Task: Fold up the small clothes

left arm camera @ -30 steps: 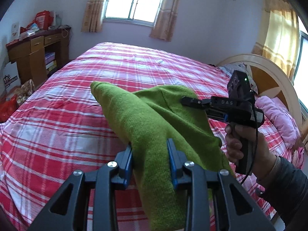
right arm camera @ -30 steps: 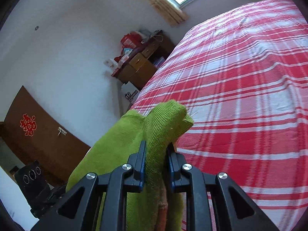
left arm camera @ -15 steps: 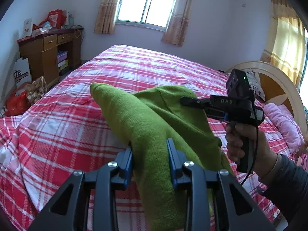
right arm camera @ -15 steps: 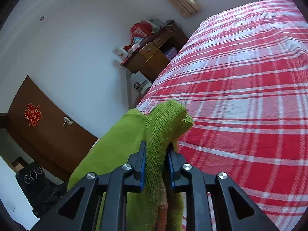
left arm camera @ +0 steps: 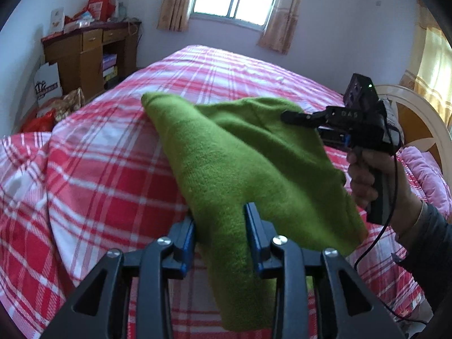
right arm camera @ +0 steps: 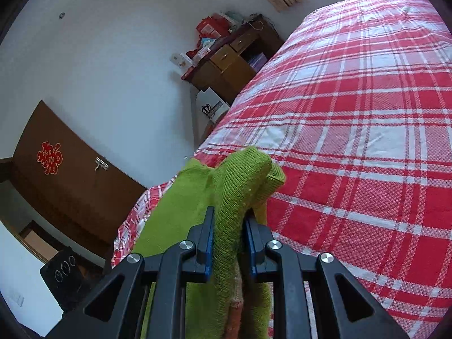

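A green knitted garment (left arm camera: 226,152) hangs between both grippers above the red plaid bed (left arm camera: 107,169). My left gripper (left arm camera: 219,214) has one bunched end between its blue pads; its jaws are opening, and the cloth still fills the gap and touches both pads. A hand (left arm camera: 367,175) holds my right gripper (left arm camera: 285,117) at the right, its tip against the garment's far edge. In the right wrist view my right gripper (right arm camera: 228,217) is shut on a narrow fold of the green garment (right arm camera: 240,175), which sticks up past the pads.
A wooden desk (left arm camera: 84,53) with clutter stands at the left wall, with bags (left arm camera: 53,107) on the floor beside it. The cream headboard (left arm camera: 418,113) and a pink pillow (left arm camera: 426,172) lie to the right. A brown door (right arm camera: 56,169) shows behind.
Both grippers have moved over the bed with the garment, and the bed looks closer. The left jaws stand a little wider around the cloth. The right grip is unchanged.
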`<state>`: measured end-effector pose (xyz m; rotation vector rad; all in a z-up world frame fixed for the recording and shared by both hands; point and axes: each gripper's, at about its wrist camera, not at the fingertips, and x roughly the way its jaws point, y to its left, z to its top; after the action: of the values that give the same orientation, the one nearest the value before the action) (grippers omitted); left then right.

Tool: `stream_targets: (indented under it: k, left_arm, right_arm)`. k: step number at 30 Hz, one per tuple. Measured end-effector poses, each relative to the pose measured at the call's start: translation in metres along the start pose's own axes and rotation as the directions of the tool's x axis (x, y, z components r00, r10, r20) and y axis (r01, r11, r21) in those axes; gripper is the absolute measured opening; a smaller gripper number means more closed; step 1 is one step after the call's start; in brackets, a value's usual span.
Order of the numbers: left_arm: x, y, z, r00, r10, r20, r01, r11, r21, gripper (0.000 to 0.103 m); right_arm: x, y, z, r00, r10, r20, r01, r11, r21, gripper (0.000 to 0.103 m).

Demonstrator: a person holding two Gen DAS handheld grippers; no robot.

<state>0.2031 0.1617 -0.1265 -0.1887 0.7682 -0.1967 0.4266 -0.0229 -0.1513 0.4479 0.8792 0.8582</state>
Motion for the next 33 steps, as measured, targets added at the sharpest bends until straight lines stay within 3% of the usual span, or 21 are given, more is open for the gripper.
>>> stream_targets:
  k: [8, 13, 21, 27, 29, 31, 33]
  left_arm:
    - [0.005, 0.0, -0.009, 0.997, 0.077, 0.013, -0.077, 0.997, 0.014, 0.056]
    - [0.007, 0.004, -0.013, 0.996, 0.085, 0.01, -0.085, 0.996, 0.0, 0.065]
    - [0.0, 0.005, -0.01, 0.993, 0.112, 0.026, -0.112, 0.994, 0.003, 0.069]
    - [-0.024, 0.006, 0.003, 0.986, 0.13, 0.105, -0.13, 0.991, -0.008, 0.084]
    - [-0.024, 0.007, 0.009, 0.981, 0.152, 0.124, -0.153, 0.988, 0.0, 0.091]
    - [-0.019, 0.009, 0.014, 0.977, 0.173, 0.126, -0.175, 0.985, 0.002, 0.092]
    - [-0.011, 0.013, 0.018, 0.975, 0.185, 0.119, -0.186, 0.983, -0.001, 0.092]
  right_arm:
    - [0.008, -0.021, -0.003, 1.0, -0.025, -0.008, 0.025, 0.998, 0.05, 0.019]
    - [0.011, -0.033, -0.007, 1.0, -0.027, -0.008, 0.028, 0.997, 0.077, 0.02]
    - [0.01, -0.033, -0.008, 0.998, -0.058, -0.012, 0.059, 0.996, 0.07, 0.021]
    - [0.004, -0.03, -0.009, 0.994, -0.108, 0.001, 0.107, 0.993, 0.052, 0.034]
    - [-0.01, -0.022, -0.01, 0.982, -0.184, 0.048, 0.183, 0.983, 0.027, 0.05]
    - [-0.026, -0.01, -0.01, 0.966, -0.227, 0.124, 0.23, 0.973, -0.004, 0.055]
    - [-0.042, 0.009, -0.014, 0.963, -0.2, 0.181, 0.212, 0.976, -0.047, 0.055]
